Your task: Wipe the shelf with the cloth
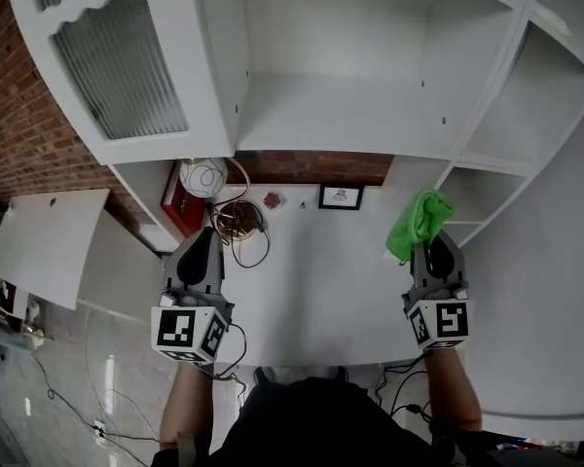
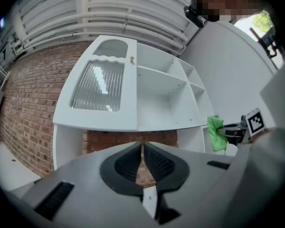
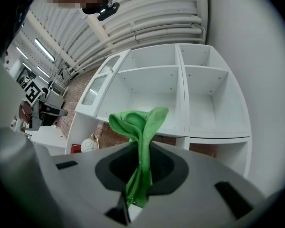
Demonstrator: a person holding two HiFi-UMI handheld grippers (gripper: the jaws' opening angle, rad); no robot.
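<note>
A white shelf (image 1: 350, 115) stands against a red brick wall (image 1: 10, 134), with a white table (image 1: 321, 290) in front of it below the open compartments. A door (image 1: 127, 66) with a ribbed glass pane hangs at the shelf's left side. Both grippers are held over the table's near half, well apart from each other. The left gripper (image 1: 206, 233) sits at the left; in the left gripper view its jaws meet at the tips with nothing between them, and only brick shows through the narrow slit lower down. A cable coil (image 1: 238, 220) lies just ahead of its tips, and a white ball (image 1: 203, 176) and a red box (image 1: 175, 202) sit beyond that at the table's back left. Further along the back edge are a small dark item (image 1: 272, 199) and a small framed picture (image 1: 341, 197) leaning against the brick. The right gripper (image 1: 436, 243) sits at the right with its jaws clamped on the green cloth (image 1: 419, 220). In the right gripper view the cloth (image 3: 140, 127) passes up between the jaws, and its free end folds over above them. The cloth hangs in front of the shelf's lower right compartment; no view shows whether it touches the shelf. Loose cables (image 1: 78, 407) trail on the floor at lower left.
</note>
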